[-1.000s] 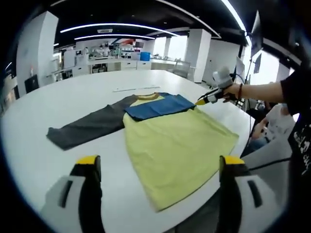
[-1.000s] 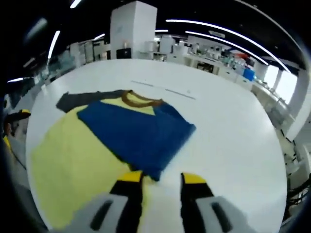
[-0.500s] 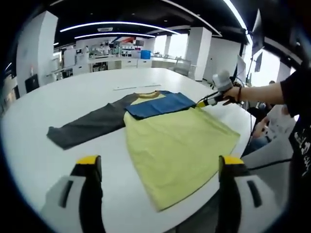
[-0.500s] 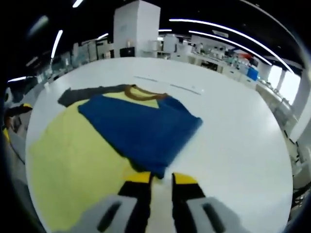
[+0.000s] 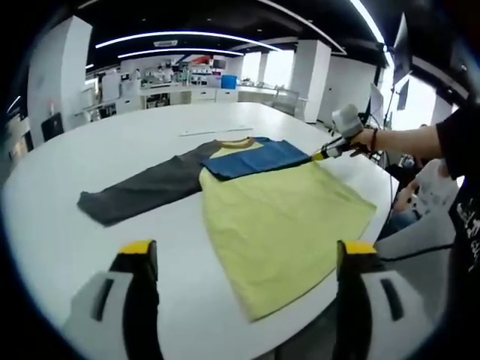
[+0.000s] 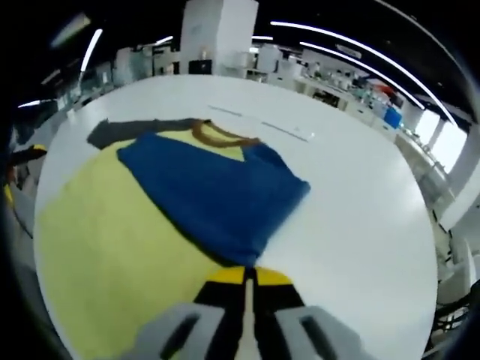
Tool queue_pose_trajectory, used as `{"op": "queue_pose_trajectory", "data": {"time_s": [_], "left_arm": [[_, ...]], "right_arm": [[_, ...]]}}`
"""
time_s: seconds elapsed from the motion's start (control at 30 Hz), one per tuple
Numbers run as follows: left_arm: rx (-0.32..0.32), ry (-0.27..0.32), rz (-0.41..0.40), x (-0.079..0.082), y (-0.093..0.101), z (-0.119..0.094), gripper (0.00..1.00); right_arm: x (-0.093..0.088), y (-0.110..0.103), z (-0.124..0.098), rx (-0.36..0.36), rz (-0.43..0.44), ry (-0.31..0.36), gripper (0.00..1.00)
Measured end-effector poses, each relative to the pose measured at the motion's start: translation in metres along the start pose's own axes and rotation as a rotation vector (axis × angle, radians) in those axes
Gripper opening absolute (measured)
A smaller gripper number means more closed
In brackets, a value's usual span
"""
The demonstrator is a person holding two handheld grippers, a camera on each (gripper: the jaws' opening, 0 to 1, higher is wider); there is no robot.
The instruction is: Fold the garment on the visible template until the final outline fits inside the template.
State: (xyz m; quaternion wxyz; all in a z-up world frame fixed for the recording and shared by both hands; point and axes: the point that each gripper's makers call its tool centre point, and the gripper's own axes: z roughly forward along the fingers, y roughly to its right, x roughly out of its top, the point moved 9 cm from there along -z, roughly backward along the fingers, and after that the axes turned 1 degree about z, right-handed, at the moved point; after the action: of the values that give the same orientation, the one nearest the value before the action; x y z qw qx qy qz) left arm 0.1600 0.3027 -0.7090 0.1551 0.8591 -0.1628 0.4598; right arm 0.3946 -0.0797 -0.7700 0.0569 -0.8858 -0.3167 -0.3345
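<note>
Yellow shirt (image 5: 281,225) w/ a blue sleeve (image 5: 259,159) already folded across the chest and a dark grey sleeve (image 5: 139,196) stretched out flat lies on the white surface (image 5: 90,150). In the left gripper view, the shirt sits ahead of the left gripper (image 5: 244,259), whose yellow-tipped jaws stand wide apart w/ nothing between them, just short of the hem. Grey sleeve runs off ahead and to that gripper's left, long axis slanting from collar (image 5: 238,141) outward.

Right gripper (image 6: 244,276) has its jaws pressed together; in the right gripper view the tips meet right at the near corner of the blue sleeve (image 6: 217,195). Can't tell for sure whether cloth is pinched or the tips just touch the edge; judging by the contact, prob. gripping the sleeve cuff. In the left gripper view, that gripper (image 5: 319,156) reaches in from the right, held by a hand (image 5: 360,140), at the blue sleeve's far corner.

Key relation: the unfolded grey sleeve lies on the left gripper's side, well apart from the right one, so the left is prob. the nearer for folding it in. Thin line marks on the surface beyond the collar (image 6: 262,127), maybe the template edge, can't tell.

No readable brand or label on the shirt. White lettering on a dark sleeve at the right edge of the left gripper view, too blurred to read.
</note>
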Motion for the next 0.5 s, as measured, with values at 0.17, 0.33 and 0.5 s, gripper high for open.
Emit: {"op": "queue_pose_trajectory", "data": {"time_s": [0.17, 0.33, 0.5], "left_arm": [[0.003, -0.006, 0.003, -0.001, -0.002, -0.002, 0.97], [0.009, -0.009, -0.001, -0.003, -0.004, -0.003, 0.97], [0.017, -0.008, 0.004, -0.002, -0.008, -0.004, 0.97]], "right_arm": [[0.000, 0.001, -0.006, -0.011, 0.047, 0.007, 0.05], [-0.004, -0.007, -0.008, 0.023, 0.154, 0.024, 0.15], [-0.012, -0.006, 0.001, 0.002, 0.238, 0.024, 0.13]]}}
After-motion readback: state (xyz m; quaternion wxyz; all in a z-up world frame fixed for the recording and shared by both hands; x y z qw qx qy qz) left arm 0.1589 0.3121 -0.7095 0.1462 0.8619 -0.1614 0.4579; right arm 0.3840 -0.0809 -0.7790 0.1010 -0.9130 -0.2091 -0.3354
